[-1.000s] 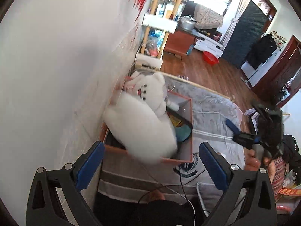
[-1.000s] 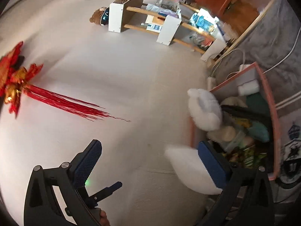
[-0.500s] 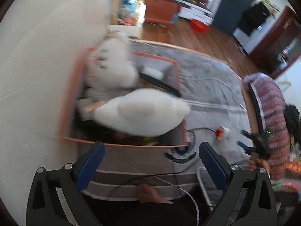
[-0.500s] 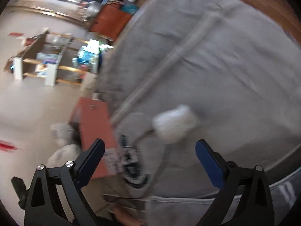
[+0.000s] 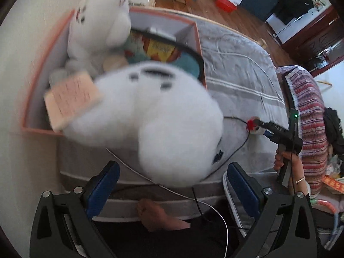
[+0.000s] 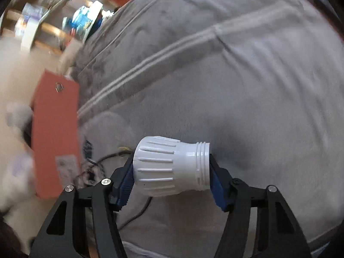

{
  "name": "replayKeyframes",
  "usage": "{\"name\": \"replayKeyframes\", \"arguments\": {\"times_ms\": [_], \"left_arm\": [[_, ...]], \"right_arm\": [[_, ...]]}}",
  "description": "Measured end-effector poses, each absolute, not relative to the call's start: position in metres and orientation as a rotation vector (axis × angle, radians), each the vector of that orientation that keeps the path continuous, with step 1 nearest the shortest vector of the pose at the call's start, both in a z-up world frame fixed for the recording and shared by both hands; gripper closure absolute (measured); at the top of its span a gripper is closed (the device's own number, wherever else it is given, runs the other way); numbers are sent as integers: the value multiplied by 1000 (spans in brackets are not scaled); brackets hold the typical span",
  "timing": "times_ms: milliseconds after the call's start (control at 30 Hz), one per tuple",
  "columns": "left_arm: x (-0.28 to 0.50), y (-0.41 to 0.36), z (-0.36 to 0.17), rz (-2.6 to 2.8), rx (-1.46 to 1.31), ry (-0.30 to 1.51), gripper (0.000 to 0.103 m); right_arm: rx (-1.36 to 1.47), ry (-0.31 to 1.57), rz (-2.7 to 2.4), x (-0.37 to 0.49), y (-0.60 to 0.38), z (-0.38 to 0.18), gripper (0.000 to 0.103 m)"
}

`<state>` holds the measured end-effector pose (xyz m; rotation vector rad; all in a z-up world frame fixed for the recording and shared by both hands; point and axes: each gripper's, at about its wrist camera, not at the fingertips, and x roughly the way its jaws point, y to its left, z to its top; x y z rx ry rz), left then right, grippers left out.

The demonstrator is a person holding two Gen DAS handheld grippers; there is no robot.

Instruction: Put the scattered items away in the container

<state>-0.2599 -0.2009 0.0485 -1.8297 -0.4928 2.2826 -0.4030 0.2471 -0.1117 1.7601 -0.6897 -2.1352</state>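
Observation:
The orange box [image 5: 198,43] stands on the grey bed against the wall, filled with a white plush bear [image 5: 96,19], a pink pad [image 5: 71,99] and other items. A big white plush seal [image 5: 154,124] hangs blurred over the box's front edge, just ahead of my open left gripper [image 5: 172,185], not touching its fingers. My right gripper [image 6: 172,172] is shut on a white ribbed plastic fitting [image 6: 169,167] on the bed blanket [image 6: 236,86]. It also shows in the left wrist view [image 5: 262,126]. The box's orange side [image 6: 56,133] lies to the left.
Black and white cables [image 5: 215,210] run across the bed's front edge. A striped pillow [image 5: 309,116] lies at the right. A wall [image 5: 21,64] runs along the left. Wooden shelves [image 6: 43,25] stand beyond the bed.
The white plush seal has come out toward the box's front and closer to my left gripper. My right gripper has dropped to the bed and shut on the white fitting.

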Motion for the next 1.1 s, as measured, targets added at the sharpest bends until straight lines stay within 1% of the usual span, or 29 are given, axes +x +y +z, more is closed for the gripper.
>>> {"name": "replayKeyframes", "arguments": {"times_ms": [100, 167, 267, 300, 367, 467, 567, 600, 633, 667, 767, 867, 967, 1033, 1100], "left_arm": [[-253, -208, 34, 2219, -1818, -598, 2], [-248, -218, 29, 2161, -1786, -725, 2], [-243, -236, 29, 2136, -1690, -883, 2], [-243, -239, 27, 2121, -1680, -921, 2], [-243, -247, 21, 2092, -1669, -998, 2], [-246, -252, 15, 2074, -1661, -1057, 2], [-247, -253, 14, 2097, -1657, -1055, 2], [-247, -253, 15, 2111, -1653, -1051, 2], [-246, -251, 14, 2121, -1649, -1045, 2], [-245, -251, 15, 2128, -1644, -1040, 2], [-241, -252, 16, 2152, -1617, -1048, 2], [-239, -254, 14, 2154, -1587, -1072, 2], [-241, -253, 8, 2124, -1600, -1080, 2], [-243, -252, 6, 2107, -1623, -1077, 2], [-244, -251, 6, 2108, -1633, -1067, 2]], "right_arm": [[1676, -920, -2069, -396, 274, -100, 45], [1606, -1062, -1990, -389, 286, -91, 45], [1495, -1182, -1911, -377, 288, -62, 45], [1462, -1190, -1896, -375, 283, -49, 45], [1415, -1144, -1898, -375, 263, -18, 45], [1336, -979, -1911, -382, 203, 46, 45], [1244, -864, -1896, -393, 129, 104, 45], [1226, -836, -1900, -398, 107, 118, 36], [1209, -796, -1933, -405, 82, 133, 9], [1184, -756, -1993, -409, 62, 148, 1], [1111, -663, -2157, -411, 35, 173, 1], [1100, -632, -2135, -393, 34, 166, 1], [1178, -591, -2150, -372, 60, 133, 1], [1257, -625, -2154, -357, 90, 99, 1], [1345, -698, -2139, -345, 121, 66, 1]]}}
